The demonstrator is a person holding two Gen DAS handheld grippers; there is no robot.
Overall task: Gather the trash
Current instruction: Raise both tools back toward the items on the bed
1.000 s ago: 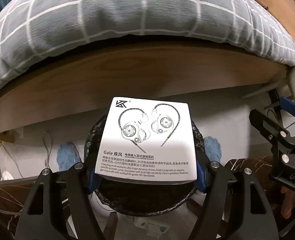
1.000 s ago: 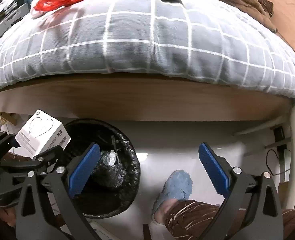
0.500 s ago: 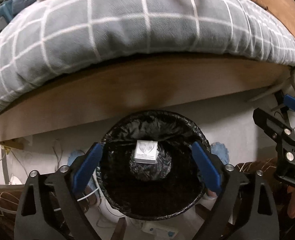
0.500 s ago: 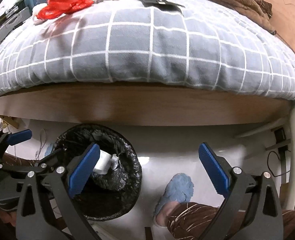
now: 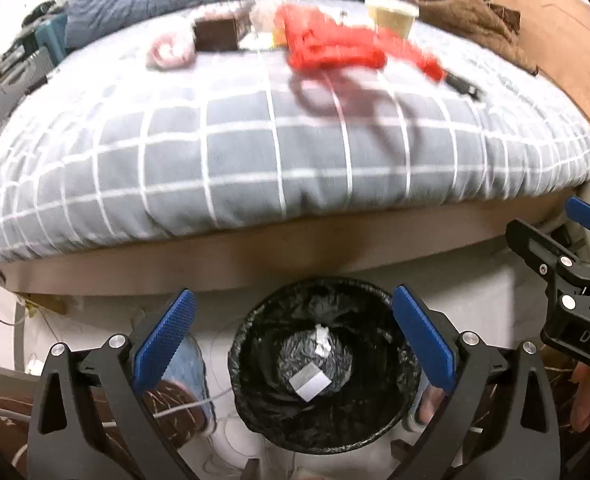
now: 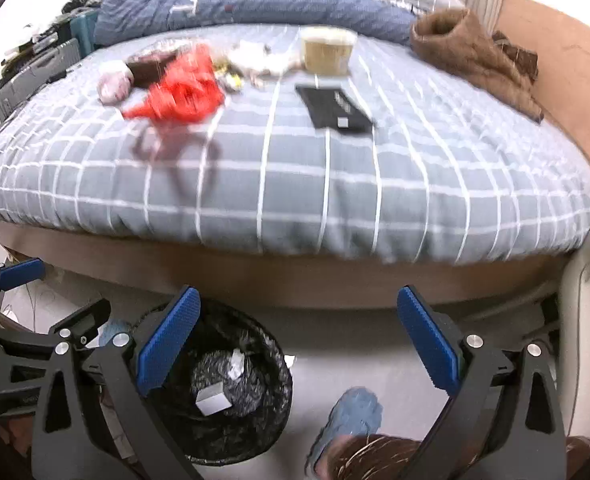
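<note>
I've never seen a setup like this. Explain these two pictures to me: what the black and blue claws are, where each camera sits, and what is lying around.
No robot here: a person holds one two-finger gripper in each hand, with a fisheye camera on each looking forward along its fingers.

The left wrist view shows the left gripper open and empty above a trash bin lined with a black bag. A small white box lies inside the bin.

The right wrist view shows the right gripper, also open and empty, and the left gripper at its left edge.

Beyond is a bed with a grey checked duvet. On it lie a red plastic bag, a flat black packet, a lidded tub, a brown garment and blurred small litter.
</note>
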